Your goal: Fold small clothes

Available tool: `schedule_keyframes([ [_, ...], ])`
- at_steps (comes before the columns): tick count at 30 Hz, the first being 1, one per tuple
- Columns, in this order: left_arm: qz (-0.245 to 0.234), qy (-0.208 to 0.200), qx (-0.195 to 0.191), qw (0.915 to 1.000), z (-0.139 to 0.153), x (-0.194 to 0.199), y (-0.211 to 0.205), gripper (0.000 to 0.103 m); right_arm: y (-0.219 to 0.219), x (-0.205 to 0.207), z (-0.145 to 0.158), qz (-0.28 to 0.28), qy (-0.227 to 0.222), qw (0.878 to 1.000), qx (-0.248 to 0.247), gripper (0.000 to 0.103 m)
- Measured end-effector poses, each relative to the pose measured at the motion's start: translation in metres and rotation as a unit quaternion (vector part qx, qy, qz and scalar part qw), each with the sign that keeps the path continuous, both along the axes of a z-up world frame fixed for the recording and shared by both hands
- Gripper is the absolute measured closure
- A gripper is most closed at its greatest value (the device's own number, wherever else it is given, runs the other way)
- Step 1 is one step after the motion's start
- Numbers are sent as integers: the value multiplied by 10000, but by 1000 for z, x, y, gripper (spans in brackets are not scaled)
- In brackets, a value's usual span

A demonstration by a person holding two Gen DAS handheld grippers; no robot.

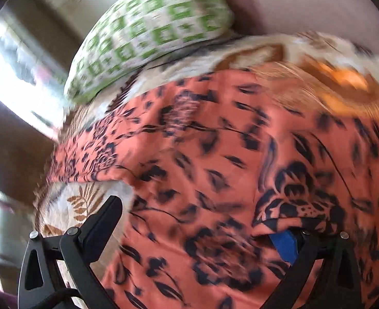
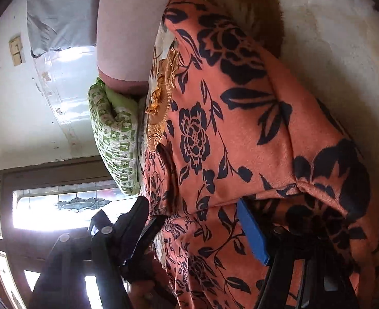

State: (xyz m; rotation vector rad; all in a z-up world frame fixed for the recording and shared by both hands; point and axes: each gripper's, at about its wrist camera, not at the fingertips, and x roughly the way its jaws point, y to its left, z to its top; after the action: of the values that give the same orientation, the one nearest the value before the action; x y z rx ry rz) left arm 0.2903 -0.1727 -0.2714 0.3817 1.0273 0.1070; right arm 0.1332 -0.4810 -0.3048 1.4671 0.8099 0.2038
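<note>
An orange garment (image 1: 215,141) with a dark flower print lies spread over the bed and fills most of the blurred left wrist view. My left gripper (image 1: 202,216) hovers low over it with jaws wide apart; a fold of the cloth drapes over the blue-padded right finger (image 1: 285,244). In the rolled right wrist view the same garment (image 2: 241,128) bulges in folds. My right gripper (image 2: 194,206) stands open with a fold of the cloth between its black finger (image 2: 140,221) and its blue pad (image 2: 251,231).
A green-and-white checked pillow (image 1: 148,33) (image 2: 114,139) lies beyond the garment. A cream blanket with brown leaves (image 1: 68,206) (image 2: 331,38) covers the bed. A pink padded surface (image 2: 127,25) stands behind the pillow. A stained-glass window (image 2: 73,206) glows past the bed edge.
</note>
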Motion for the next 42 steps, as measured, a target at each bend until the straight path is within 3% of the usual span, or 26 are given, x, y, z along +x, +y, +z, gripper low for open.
schedule_keyframes([
  [2, 345, 127, -477, 9982, 8, 14, 28, 0, -1, -1, 1, 56, 14, 9999, -130, 30],
  [4, 592, 39, -469, 9971, 17, 19, 46, 0, 1, -1, 3, 82, 30, 9996, -259, 30],
  [9, 599, 363, -1164, 9907, 22, 11, 84, 0, 5, 2, 6, 92, 41, 9990, -439, 30],
  [12, 404, 756, -1090, 9903, 6, 5, 77, 0, 3, 1, 13, -51, -126, 9990, -432, 28],
  [15, 373, 663, -1209, 9897, 6, 3, 80, 0, 0, 1, 13, -207, -251, 9992, -238, 28],
  [17, 493, 696, -1516, 9847, 8, 7, 90, 0, -6, -3, 10, -475, -358, 9982, -77, 28],
  [21, 751, 964, -2444, 9619, 11, 20, 121, 0, -28, -18, 5, -1137, -623, 9910, 337, 28],
  [24, 861, 1011, -2966, 9457, 11, 21, 134, 0, -44, -32, 4, -1558, -620, 9852, 348, 28],
  [26, 1116, 911, -3017, 9425, 10, 19, 145, 0, -57, -46, -1, -1977, -433, 9789, 291, 28],
  [28, 1398, 839, -2933, 9420, 6, 16, 157, 0, -67, -55, -11, -2204, -336, 9730, 589, 30],
  [29, 1486, 873, -2944, 9400, 3, 16, 162, 0, -69, -54, -13, -2162, -326, 9731, 720, 30],
  [32, 1635, 925, -3025, 9344, 2, 8, 167, 0, -63, -44, -2, -1664, -95, 9856, 301, 30],
  [35, 1449, 790, -3012, 9392, 13, 2, 156, 0, -50, -39, 11, -1274, 109, 9917, -133, 29],
  [39, 926, 594, -2728, 9558, 27, -6, 116, 0, -30, -46, 32, -1122, -2, 9931, -332, 29],
  [42, 619, 552, -2266, 9704, 16, -4, 91, 0, -14, -50, 43, -1040, -98, 9924, -649, 29],
])
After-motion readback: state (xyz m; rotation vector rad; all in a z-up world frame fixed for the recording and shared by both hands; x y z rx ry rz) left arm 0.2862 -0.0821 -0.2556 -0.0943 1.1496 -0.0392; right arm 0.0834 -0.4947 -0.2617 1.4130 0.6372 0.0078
